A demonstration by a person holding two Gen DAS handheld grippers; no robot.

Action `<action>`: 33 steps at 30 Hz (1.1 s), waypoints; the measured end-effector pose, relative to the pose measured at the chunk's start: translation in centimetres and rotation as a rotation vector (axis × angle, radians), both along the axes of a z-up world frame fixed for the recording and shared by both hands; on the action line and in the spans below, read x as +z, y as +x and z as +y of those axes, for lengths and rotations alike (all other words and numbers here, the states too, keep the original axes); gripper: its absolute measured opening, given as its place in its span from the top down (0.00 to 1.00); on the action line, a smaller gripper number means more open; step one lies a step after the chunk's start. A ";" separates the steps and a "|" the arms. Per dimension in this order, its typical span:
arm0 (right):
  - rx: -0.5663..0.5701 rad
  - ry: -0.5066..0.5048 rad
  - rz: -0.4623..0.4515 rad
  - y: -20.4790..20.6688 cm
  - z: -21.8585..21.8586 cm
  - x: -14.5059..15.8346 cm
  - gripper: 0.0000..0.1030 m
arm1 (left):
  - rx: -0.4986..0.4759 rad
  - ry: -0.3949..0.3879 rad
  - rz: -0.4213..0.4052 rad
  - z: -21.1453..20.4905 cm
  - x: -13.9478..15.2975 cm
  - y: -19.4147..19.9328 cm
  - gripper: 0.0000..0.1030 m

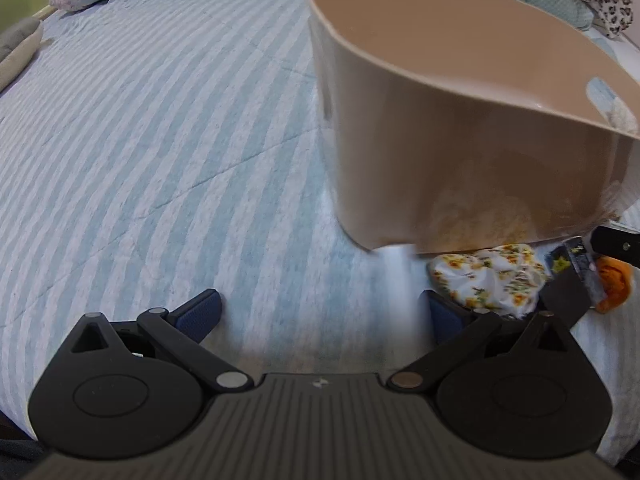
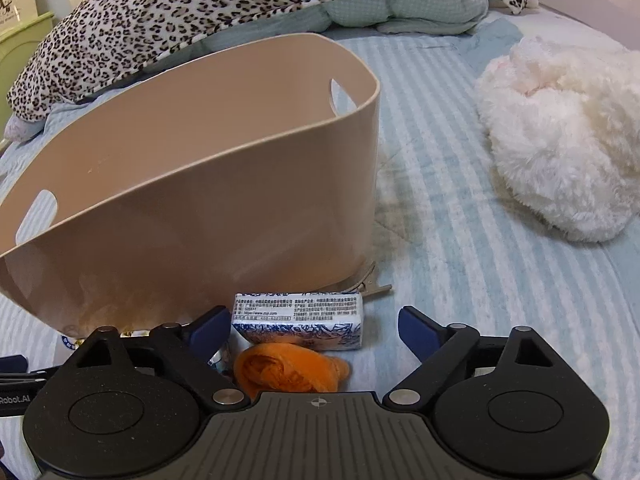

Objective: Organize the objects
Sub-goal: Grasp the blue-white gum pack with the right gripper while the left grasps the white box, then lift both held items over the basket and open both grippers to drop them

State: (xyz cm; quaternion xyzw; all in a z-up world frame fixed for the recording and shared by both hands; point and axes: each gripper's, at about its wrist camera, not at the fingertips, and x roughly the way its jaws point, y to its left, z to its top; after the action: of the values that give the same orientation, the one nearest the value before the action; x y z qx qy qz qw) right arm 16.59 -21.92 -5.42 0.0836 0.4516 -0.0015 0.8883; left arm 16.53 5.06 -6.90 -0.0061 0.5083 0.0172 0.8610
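Observation:
A beige plastic basket [image 1: 440, 120] with handle cut-outs stands tilted on the striped bed; it also shows in the right wrist view [image 2: 200, 208]. My left gripper [image 1: 324, 312] is open and empty, just left of and below the basket. A floral cloth [image 1: 492, 276] lies by its right finger, with an orange cloth [image 1: 612, 284] further right. My right gripper [image 2: 314, 330] is open and empty. A tissue pack [image 2: 300, 320] and the orange cloth [image 2: 288, 372] lie between its fingers, in front of the basket. A metal hair clip [image 2: 370, 286] lies at the basket's base.
A fluffy white plush [image 2: 560, 148] lies on the bed to the right. A leopard-print blanket [image 2: 200, 12] and green bedding are heaped at the back. The striped sheet [image 1: 160, 140] stretches to the left of the basket.

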 end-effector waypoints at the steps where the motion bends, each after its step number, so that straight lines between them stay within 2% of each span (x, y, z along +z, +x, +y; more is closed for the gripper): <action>1: -0.002 0.000 0.003 0.1 0.0 -0.2 0.12 | -0.003 0.013 0.003 -0.2 -0.2 0.1 0.00; 4: -0.005 -0.002 0.001 0.2 0.1 -0.4 0.17 | -0.023 0.029 0.000 -0.7 -0.3 -0.1 0.00; 6: 0.004 0.004 -0.012 0.3 0.1 -0.4 0.27 | -0.023 0.023 0.001 -0.7 -0.3 -0.1 0.00; 7: 0.013 0.005 -0.014 0.2 0.2 -0.3 0.31 | -0.016 0.013 0.002 -0.6 -0.3 -0.1 0.03; 8: 0.024 0.008 -0.018 0.2 0.3 -0.3 0.39 | -0.012 0.006 0.000 -0.5 -0.2 -0.2 0.07; 11: 0.026 0.002 -0.050 -0.4 0.2 0.1 0.40 | -0.029 -0.004 -0.013 -0.6 0.2 -0.5 0.24; 13: 0.019 0.012 -0.074 -0.8 0.0 0.7 0.40 | -0.050 -0.011 -0.019 -0.8 0.6 -0.9 0.41; 14: 0.012 0.018 -0.085 -1.0 -0.2 1.0 0.40 | -0.056 -0.007 -0.023 -0.9 0.8 -1.1 0.45; 16: 0.001 0.045 -0.101 -1.6 -0.8 1.7 0.40 | -0.070 -0.002 -0.029 -1.1 1.1 -1.6 0.61; 17: -0.008 0.062 -0.103 -1.8 -1.2 2.0 0.40 | -0.075 -0.003 -0.031 -1.1 1.3 -1.8 0.66; 18: -0.016 0.079 -0.105 -2.0 -1.6 2.3 0.40 | -0.076 -0.009 -0.030 -1.1 1.5 -2.0 0.78; 19: -0.026 0.097 -0.109 -2.2 -2.0 2.7 0.40 | -0.076 -0.018 -0.027 -1.0 1.7 -2.2 0.84; 23: -0.049 0.136 -0.137 -3.3 -3.1 4.2 0.40 | -0.072 -0.052 -0.047 -0.2 3.2 -3.5 0.85; 33: -0.009 0.145 -0.239 -5.4 -2.5 8.7 0.40 | -0.076 -0.076 -0.188 0.1 8.8 -5.2 0.85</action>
State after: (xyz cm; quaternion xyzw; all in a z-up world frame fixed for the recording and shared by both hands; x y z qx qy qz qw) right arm 11.19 -24.46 3.33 0.1494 0.3411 0.0370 0.9273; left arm 11.38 5.12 1.90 -0.0211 0.4255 -0.0357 0.9040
